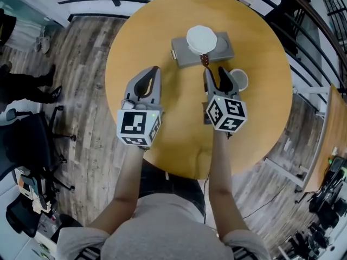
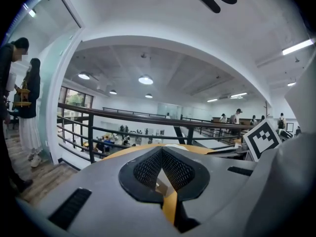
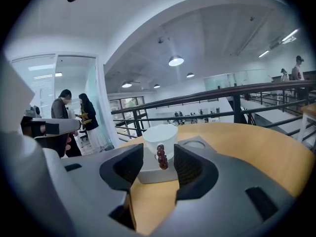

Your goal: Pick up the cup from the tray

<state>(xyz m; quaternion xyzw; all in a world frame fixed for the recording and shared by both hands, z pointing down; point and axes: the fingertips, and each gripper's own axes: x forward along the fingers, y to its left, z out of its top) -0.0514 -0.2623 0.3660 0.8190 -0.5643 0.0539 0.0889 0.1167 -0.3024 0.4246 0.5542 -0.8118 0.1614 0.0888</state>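
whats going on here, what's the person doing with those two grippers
A person holds a gripper in each hand over a round yellow table. The right gripper is open and aimed at the white cup on the grey tray. The cup's beaded handle lines up between the jaws, but it is not gripped. The left gripper is shut and empty, off to the side.

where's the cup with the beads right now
In the head view the cup sits on the tray at the far side of the table, just ahead of the open right tool.
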